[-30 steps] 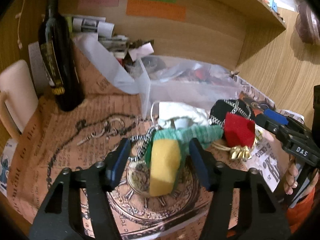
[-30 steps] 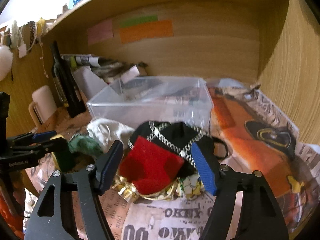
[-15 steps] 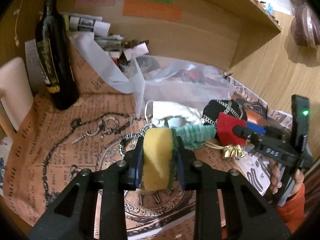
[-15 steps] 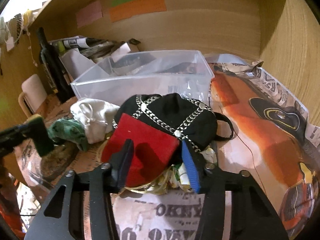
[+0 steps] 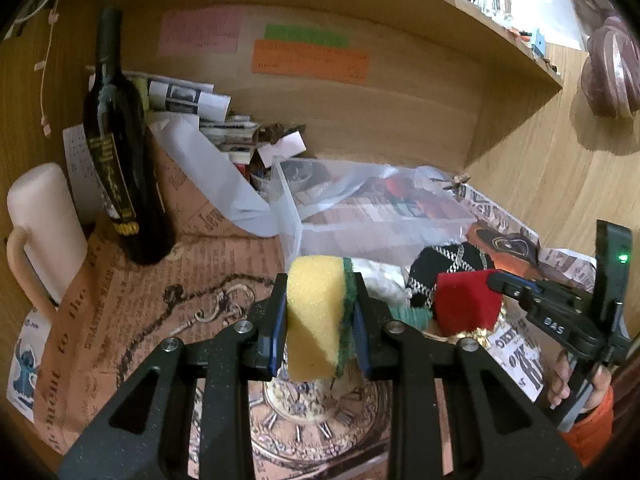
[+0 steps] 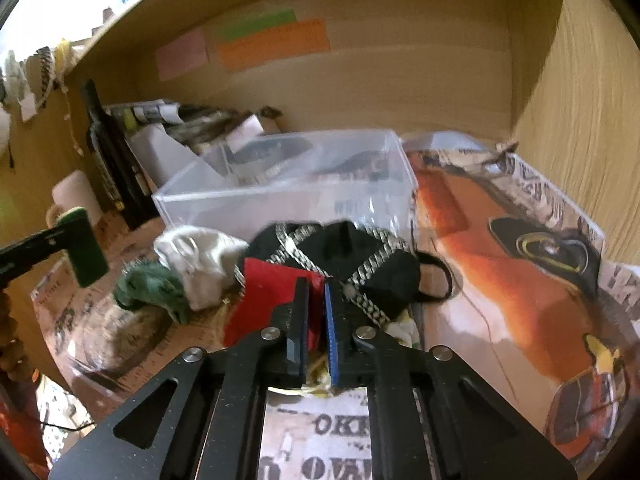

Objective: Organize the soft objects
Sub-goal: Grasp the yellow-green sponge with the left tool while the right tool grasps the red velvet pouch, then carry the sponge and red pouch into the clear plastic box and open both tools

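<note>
My left gripper (image 5: 320,320) is shut on a yellow sponge with a green scrub side (image 5: 316,316) and holds it above the paper-covered desk. My right gripper (image 6: 317,320) is shut on the edge of a red sponge (image 6: 264,300), which also shows in the left wrist view (image 5: 466,300). Behind the red sponge lie a black cap with silver chain trim (image 6: 360,260), a white cloth (image 6: 196,260) and a green knitted cloth (image 6: 152,288). A clear plastic bin (image 6: 288,184) stands behind the pile.
A dark wine bottle (image 5: 120,152) and a cream mug (image 5: 44,232) stand at the left. Rolled papers and clutter (image 5: 224,128) sit at the back wall. A wooden side wall (image 6: 580,100) closes the right. A gold ribbon (image 5: 476,334) lies under the red sponge.
My left gripper closed on the yellow sponge and lifted it. My right gripper closed from wide open onto the red sponge's edge.
</note>
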Motion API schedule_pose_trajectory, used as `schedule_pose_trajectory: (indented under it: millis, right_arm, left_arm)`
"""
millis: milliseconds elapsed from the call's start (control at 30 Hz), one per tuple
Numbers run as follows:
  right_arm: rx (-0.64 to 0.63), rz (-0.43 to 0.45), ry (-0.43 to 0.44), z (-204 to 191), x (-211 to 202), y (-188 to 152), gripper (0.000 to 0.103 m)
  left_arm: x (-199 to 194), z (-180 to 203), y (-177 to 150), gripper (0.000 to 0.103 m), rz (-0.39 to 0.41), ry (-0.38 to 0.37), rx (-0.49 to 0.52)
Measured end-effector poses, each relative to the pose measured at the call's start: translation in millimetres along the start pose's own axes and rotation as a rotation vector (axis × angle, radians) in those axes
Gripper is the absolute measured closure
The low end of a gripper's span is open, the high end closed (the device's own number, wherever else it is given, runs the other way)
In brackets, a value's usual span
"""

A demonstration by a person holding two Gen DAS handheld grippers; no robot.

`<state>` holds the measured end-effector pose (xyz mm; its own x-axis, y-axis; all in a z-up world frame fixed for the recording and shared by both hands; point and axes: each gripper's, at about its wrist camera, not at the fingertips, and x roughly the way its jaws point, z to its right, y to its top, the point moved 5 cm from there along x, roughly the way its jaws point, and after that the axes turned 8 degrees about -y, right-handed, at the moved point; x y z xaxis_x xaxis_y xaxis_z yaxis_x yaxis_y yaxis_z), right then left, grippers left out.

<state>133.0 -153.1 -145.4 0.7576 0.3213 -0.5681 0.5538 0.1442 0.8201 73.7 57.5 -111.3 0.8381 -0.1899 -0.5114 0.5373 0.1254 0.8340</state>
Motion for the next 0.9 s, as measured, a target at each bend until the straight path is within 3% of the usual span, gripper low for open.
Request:
schedule_pose_trajectory:
  millis: [600, 900]
  right_arm:
    - [-0.048, 0.224, -0.02, -10, -28, 79, 0.097]
    - [-0.053, 0.308, -0.051, -4, -20, 124, 0.097]
  left_arm:
    - [27, 15, 64, 0.075, 0.056, -0.017, 0.093]
    - [65, 7, 96, 0.074, 0.02, -0.008, 0.085]
